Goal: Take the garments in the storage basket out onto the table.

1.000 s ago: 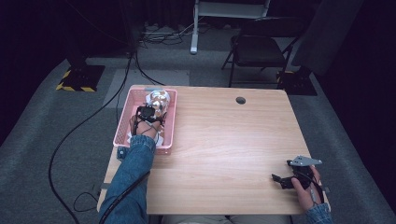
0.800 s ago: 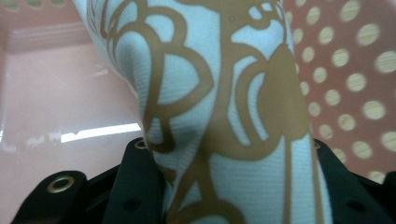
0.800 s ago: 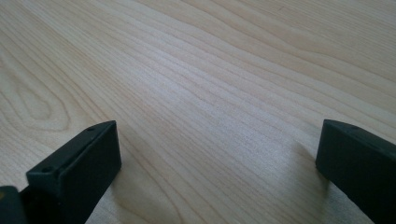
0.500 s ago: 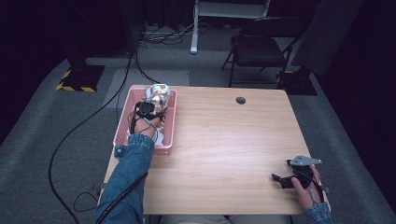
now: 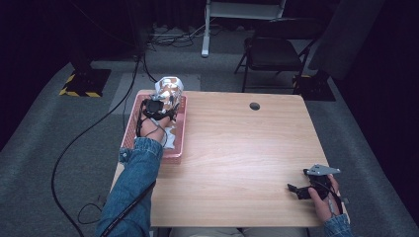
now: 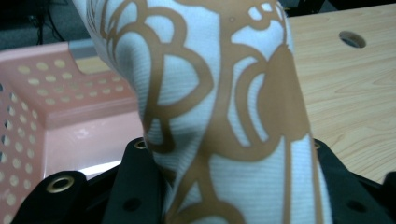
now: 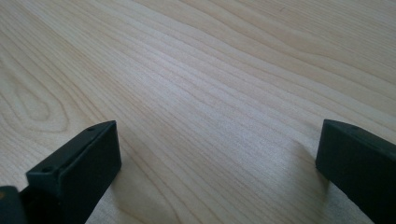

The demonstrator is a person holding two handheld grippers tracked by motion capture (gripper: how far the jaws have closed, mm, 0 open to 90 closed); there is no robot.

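Note:
A white cloth with a brown loop pattern (image 5: 168, 90) (image 6: 219, 107) hangs lifted over the far end of the pink perforated basket (image 5: 179, 129) (image 6: 51, 107) at the table's left. My left gripper (image 5: 157, 107) (image 6: 224, 186) is shut on this cloth, which bulges up between its black jaws. More pale cloth (image 5: 170, 139) lies in the basket beneath the hand. My right gripper (image 5: 296, 190) (image 7: 217, 154) rests low on the bare wood near the table's front right corner, jaws wide apart with nothing between them.
The wooden table (image 5: 242, 158) has a round cable hole (image 5: 254, 105) near its far edge. A folding chair (image 5: 274, 52) and a white stand (image 5: 207, 24) are beyond the table. Cables (image 5: 89, 133) trail on the grey floor at left.
My left gripper has lifted the patterned cloth up and toward the far end of the basket. The right gripper has stayed in place.

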